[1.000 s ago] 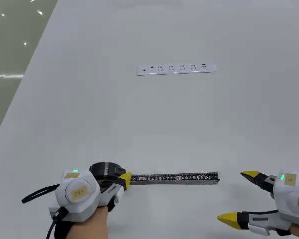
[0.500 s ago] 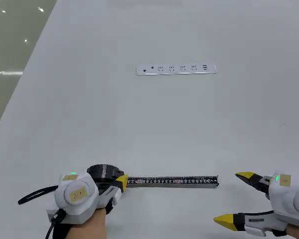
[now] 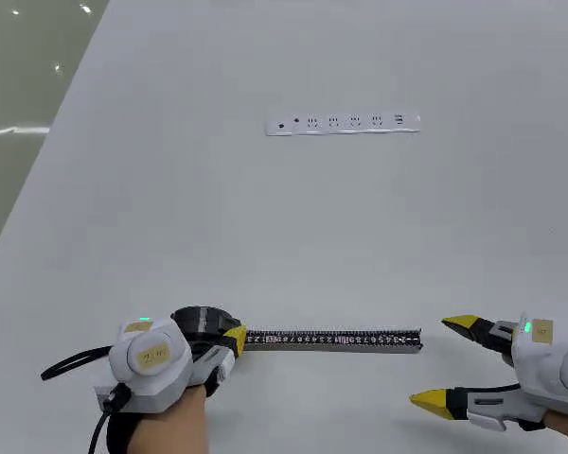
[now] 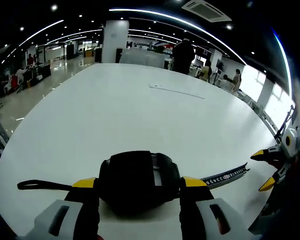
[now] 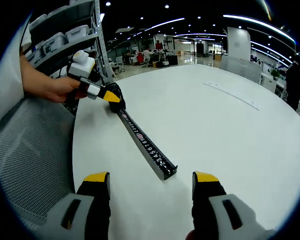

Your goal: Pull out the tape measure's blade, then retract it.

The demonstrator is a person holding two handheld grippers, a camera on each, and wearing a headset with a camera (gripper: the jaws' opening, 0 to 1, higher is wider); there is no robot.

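A black tape measure case (image 3: 205, 326) rests on the white table, and my left gripper (image 3: 222, 350) is shut on it; in the left gripper view the case (image 4: 139, 176) sits squeezed between both yellow-tipped jaws. Its blade (image 3: 333, 340) lies flat on the table, pulled out to the right. The blade's end hook (image 5: 170, 172) lies just ahead of my right gripper (image 5: 152, 178). That right gripper (image 3: 445, 362) stands open a short way right of the blade's end (image 3: 417, 340), holding nothing. A black wrist strap (image 4: 42, 185) trails left from the case.
A white power strip (image 3: 342, 123) lies farther back on the table (image 3: 265, 218). The table's left edge runs beside a grey-green floor (image 3: 19, 113). In the left gripper view, people (image 4: 184, 55) stand beyond the far end. Shelving with bins (image 5: 65, 35) shows in the right gripper view.
The right gripper has crept a little left toward the blade's end. The left gripper, the case and the blade hold their places; the head camera has shifted slightly.
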